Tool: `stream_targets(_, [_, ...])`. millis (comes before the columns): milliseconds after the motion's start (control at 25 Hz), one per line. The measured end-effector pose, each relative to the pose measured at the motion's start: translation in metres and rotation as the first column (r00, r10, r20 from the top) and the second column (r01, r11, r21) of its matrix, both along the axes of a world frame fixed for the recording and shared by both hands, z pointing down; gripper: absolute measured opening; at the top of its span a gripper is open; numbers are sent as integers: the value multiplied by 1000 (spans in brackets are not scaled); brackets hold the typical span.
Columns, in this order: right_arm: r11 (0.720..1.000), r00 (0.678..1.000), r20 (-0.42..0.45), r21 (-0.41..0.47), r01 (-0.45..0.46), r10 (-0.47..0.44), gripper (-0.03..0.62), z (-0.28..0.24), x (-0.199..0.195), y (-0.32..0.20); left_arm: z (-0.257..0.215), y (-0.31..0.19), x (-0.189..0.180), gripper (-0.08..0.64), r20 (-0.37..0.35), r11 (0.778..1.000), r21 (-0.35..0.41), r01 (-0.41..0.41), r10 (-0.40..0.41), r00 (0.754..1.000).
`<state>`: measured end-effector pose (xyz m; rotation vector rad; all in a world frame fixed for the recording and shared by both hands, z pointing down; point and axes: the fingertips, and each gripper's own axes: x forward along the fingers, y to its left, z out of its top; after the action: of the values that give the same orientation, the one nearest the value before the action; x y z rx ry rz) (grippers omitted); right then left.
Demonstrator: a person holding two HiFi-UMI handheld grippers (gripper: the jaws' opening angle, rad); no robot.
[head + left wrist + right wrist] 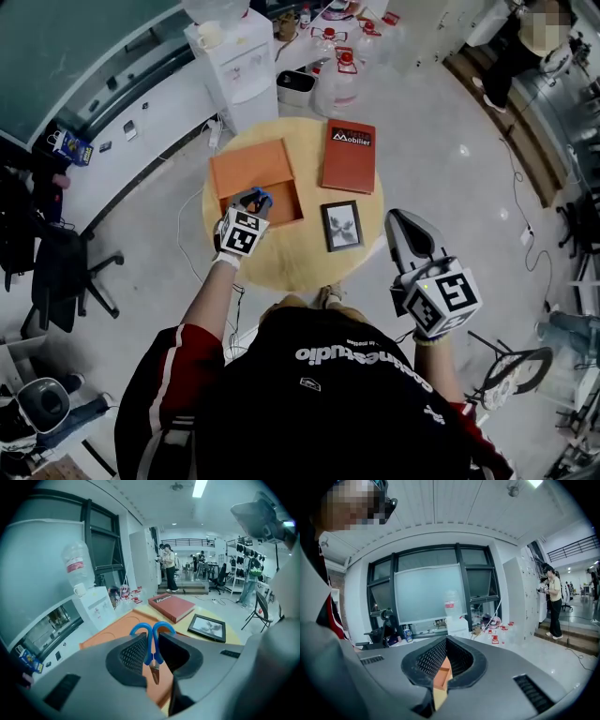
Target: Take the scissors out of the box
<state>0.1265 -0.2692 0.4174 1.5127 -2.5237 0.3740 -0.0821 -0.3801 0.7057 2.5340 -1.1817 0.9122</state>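
Observation:
Blue-handled scissors point(152, 645) hang between the pads of my left gripper point(152, 656), which is shut on them; the handle loops stick out ahead and the short blades point down. In the head view my left gripper point(249, 208) holds the scissors point(260, 198) over the open orange box point(277, 215) on the round wooden table point(366, 230). The box's orange lid point(249, 166) lies open behind it. My right gripper point(409, 234) floats off the table's right edge, shut with nothing in it; its own view shows the pads point(435, 659) closed with the orange box point(441, 676) seen through the slit.
A red book point(349, 155) and a black-framed picture point(341, 225) lie on the table's right half. A white water dispenser point(236, 58), a bin and water bottles stand beyond the table. Office chairs stand at the left. A cable runs along the floor at the right.

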Motion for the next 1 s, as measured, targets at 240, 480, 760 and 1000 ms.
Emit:
stream_targets(240, [1000, 1000, 3, 21, 10, -10, 29, -6, -13, 11, -38, 5, -20, 95, -95, 993, 107, 41, -30, 995])
stream_targets(480, [1000, 1000, 20, 28, 12, -12, 29, -9, -23, 24, -87, 17, -39, 94, -205, 979, 181, 98, -60, 977])
stream_targets(760, [998, 999, 35, 60, 25, -28, 29, -20, -38, 31, -163, 33, -64, 94, -335, 941, 291, 174, -71, 940])
stream_targets(1000, [996, 998, 49, 83, 40, -44, 29, -29, -53, 38, -227, 54, -80, 94, -407, 901, 381, 206, -36, 913])
